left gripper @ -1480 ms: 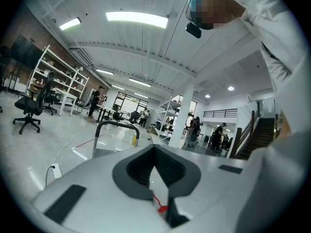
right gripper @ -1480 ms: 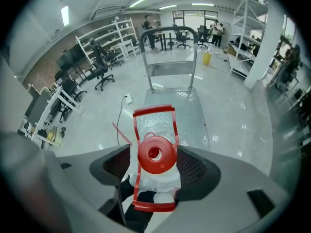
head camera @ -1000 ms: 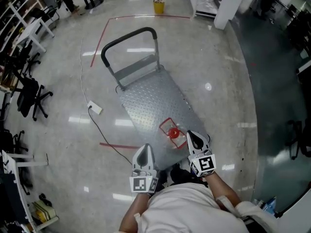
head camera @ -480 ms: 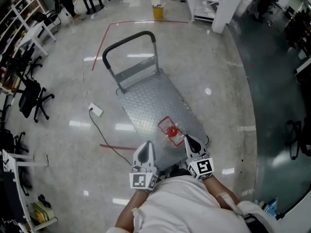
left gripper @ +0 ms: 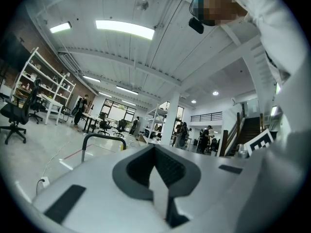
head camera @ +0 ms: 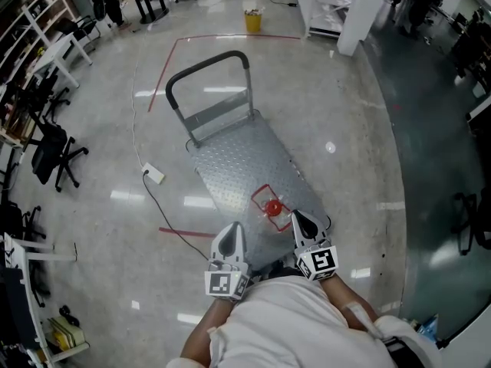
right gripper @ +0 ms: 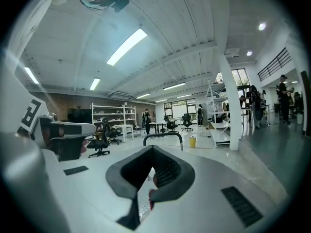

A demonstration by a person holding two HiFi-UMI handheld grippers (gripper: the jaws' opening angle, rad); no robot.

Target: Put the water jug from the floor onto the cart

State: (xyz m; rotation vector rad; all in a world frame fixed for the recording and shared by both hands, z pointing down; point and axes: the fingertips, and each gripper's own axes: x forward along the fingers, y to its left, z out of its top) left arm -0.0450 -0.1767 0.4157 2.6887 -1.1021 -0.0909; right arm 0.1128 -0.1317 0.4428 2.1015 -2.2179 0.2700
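Well, the water jug [head camera: 272,208], clear with a red cap, stands upright on the cart [head camera: 238,156], on the near end of its ribbed metal deck and toward the right edge. The cart's black handle [head camera: 207,66] rises at the far end. The left gripper [head camera: 229,234] is held close to the person's body at the near left corner of the deck. In its own view the jaws are together with nothing between them, and the handle shows beyond them. The right gripper [head camera: 301,222] hangs just beside the jug, at its near right. Its jaws are likewise closed on nothing, and its own view shows a sliver of the red cap and the deck's tread below them. From the head view I cannot tell whether this gripper touches the jug. On the shiny floor [head camera: 345,129] left of the cart lies a white power strip [head camera: 153,174] with a dark cable running from it. Red tape lines mark the floor around the cart. A yellow bin [head camera: 252,21] stands well beyond the handle, and black office chairs [head camera: 50,148] sit at the left edge.
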